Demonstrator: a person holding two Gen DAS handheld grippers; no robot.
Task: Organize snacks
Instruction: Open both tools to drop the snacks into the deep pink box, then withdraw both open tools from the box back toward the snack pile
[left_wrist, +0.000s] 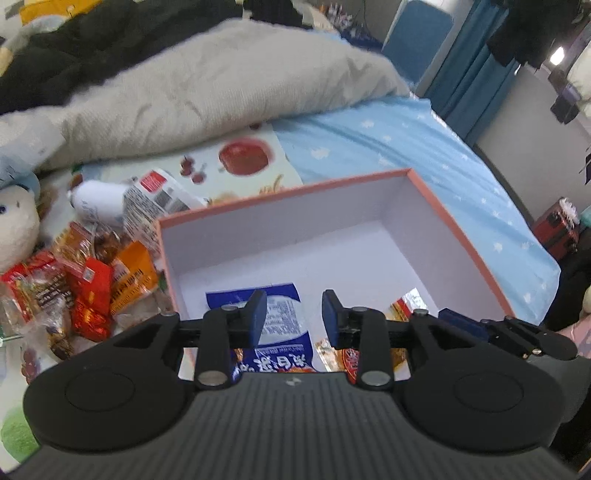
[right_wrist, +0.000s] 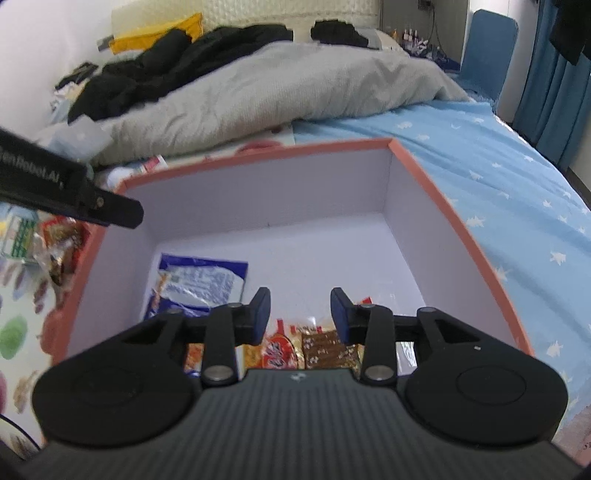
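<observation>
Fingers of the left gripper (left_wrist: 294, 314) stand part open with nothing between the pads, hovering over the near end of the pink-rimmed box (left_wrist: 458, 236). Below them lies the blue and white packet (left_wrist: 280, 325), flat on the box floor. Same story on the other side: the right gripper (right_wrist: 300, 314) is part open and empty, poised above the red and gold snack packets (right_wrist: 295, 347) at the box's near wall.

So both loads look delivered, and the job now, I'd say, is a clean exit. Lift both grippers straight up before swinging away, so no pad snags a crinkly wrapper and drags it back out. Keep the two grippers apart as they rise; in the right wrist view the left one's black arm crosses at about 9 o'clock, close to the box rim, and a knock there could shift the box on the bed.

Plenty left to fetch. In the left wrist view, at 9 o'clock from the box, a loose pile of snacks (left_wrist: 77, 291) sits on the bed beside the box wall, with a white bottle (left_wrist: 98, 201) further out at 10 o'clock. Pick single packets by an edge seam; those wrappers look slippery.
</observation>
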